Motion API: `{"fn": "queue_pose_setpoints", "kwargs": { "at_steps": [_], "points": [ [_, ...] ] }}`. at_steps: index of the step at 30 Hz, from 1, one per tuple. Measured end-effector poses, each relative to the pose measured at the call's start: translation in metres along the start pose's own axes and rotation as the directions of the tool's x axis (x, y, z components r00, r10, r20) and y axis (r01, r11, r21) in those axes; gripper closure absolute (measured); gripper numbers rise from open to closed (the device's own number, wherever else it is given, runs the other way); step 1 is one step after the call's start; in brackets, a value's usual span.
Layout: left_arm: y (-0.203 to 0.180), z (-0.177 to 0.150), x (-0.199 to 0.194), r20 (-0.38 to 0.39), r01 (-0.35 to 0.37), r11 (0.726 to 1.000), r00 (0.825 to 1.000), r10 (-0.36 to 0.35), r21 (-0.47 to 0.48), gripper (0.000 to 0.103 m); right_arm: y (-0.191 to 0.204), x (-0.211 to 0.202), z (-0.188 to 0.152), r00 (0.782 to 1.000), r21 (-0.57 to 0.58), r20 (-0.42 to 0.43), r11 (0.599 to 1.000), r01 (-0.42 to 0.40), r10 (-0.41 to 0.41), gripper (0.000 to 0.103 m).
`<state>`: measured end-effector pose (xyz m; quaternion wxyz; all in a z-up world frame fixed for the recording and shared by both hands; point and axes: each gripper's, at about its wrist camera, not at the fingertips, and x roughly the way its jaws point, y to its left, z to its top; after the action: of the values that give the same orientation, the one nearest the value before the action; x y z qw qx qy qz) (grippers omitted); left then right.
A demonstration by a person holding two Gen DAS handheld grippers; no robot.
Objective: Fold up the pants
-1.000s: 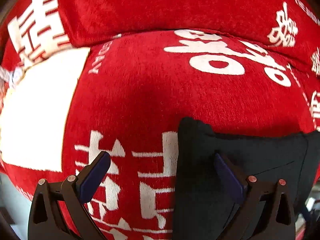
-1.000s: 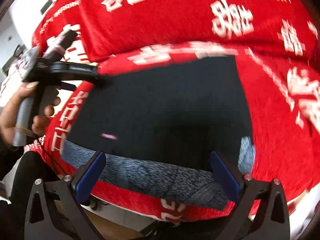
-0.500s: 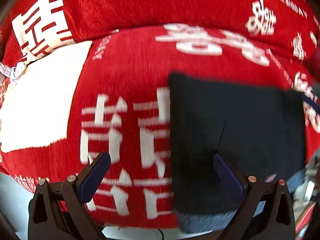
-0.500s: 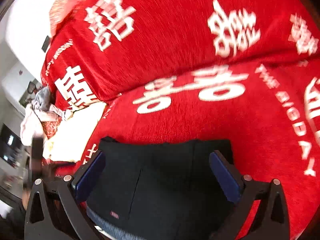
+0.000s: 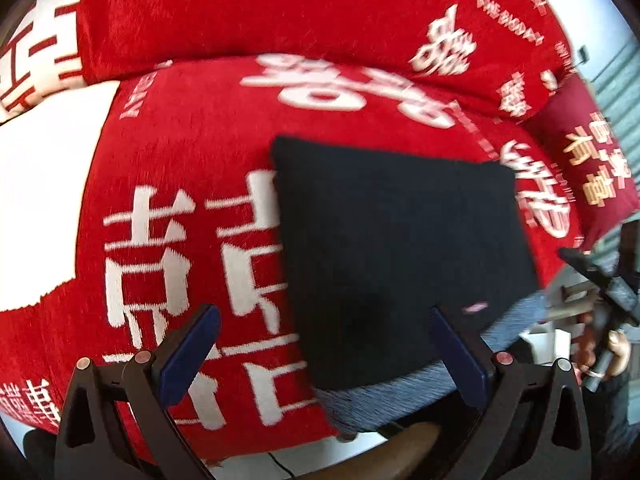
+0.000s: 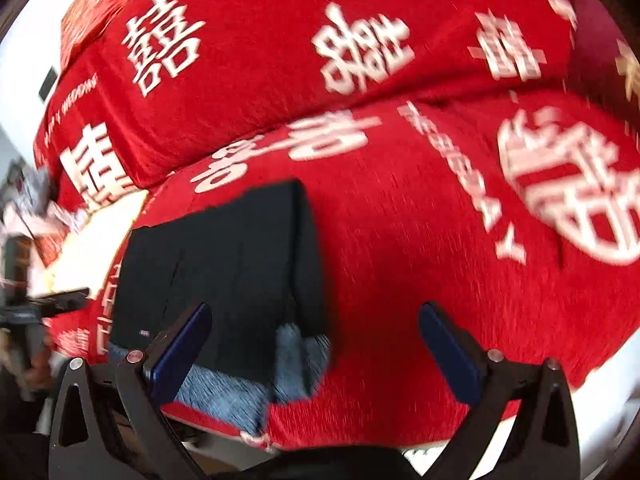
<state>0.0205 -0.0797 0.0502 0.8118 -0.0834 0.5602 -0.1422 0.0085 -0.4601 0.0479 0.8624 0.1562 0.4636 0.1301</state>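
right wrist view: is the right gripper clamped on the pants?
No, the right gripper stands wide open with nothing between its fingers, and the folded black pants lie flat on the red cover.

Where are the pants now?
The folded black pants lie on the red sofa seat near its front edge, ahead of both open claws, held by neither.

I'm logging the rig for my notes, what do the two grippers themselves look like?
Both match: the left gripper and right gripper have black triangular cut-out frames, silver rivets with one reddish each, and flat dark blue finger pads. No cables or sleeves show.
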Motion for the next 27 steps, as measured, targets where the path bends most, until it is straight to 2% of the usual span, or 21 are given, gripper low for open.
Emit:
{"fn": "queue_pose_setpoints", "kwargs": {
  "at_steps": [3,6,9,11,13,17,20,27],
  "points": [
    [-0.007,-0.003,0.018,-0.042,0.035,0.999,0.999,-0.034,0.016,0.0,-0.013,0.02,0.001,0.994,0.055,-0.031,0.993,-0.107,0.109,0.0],
    [-0.017,-0.002,0.032,-0.065,0.078,0.996,0.995,-0.075,0.044,0.0,-0.008,0.049,0.004,0.984,0.025,-0.092,0.988,-0.153,0.155,0.0],
    [-0.016,0.002,0.044,-0.089,0.108,0.994,0.991,-0.104,0.036,0.0,0.002,0.082,0.003,0.963,-0.011,-0.187,0.98,-0.197,0.191,0.0],
    [-0.013,0.004,0.056,-0.117,0.153,0.988,0.981,-0.152,0.002,0.0,0.01,0.086,0.005,0.954,-0.043,-0.17,0.965,-0.257,0.247,0.0],
    [-0.014,0.006,0.057,-0.097,0.158,0.987,0.983,-0.157,0.001,0.0,0.026,0.095,0.006,0.925,-0.057,-0.217,0.942,-0.332,0.312,0.0],
    [-0.027,0.012,0.065,-0.079,0.113,0.993,0.991,-0.111,0.022,0.0,0.057,0.106,0.001,0.95,-0.207,-0.226,0.943,-0.262,0.215,0.0],
    [-0.028,0.015,0.068,-0.077,0.107,0.994,0.991,-0.106,0.016,0.0,0.054,0.106,0.001,0.945,-0.19,-0.22,0.94,-0.285,0.242,0.0],
    [-0.03,0.016,0.07,-0.082,0.084,0.996,0.993,-0.082,0.016,0.0,0.056,0.105,0.004,0.954,-0.178,-0.23,0.955,-0.237,0.194,0.0]
  ]
}}
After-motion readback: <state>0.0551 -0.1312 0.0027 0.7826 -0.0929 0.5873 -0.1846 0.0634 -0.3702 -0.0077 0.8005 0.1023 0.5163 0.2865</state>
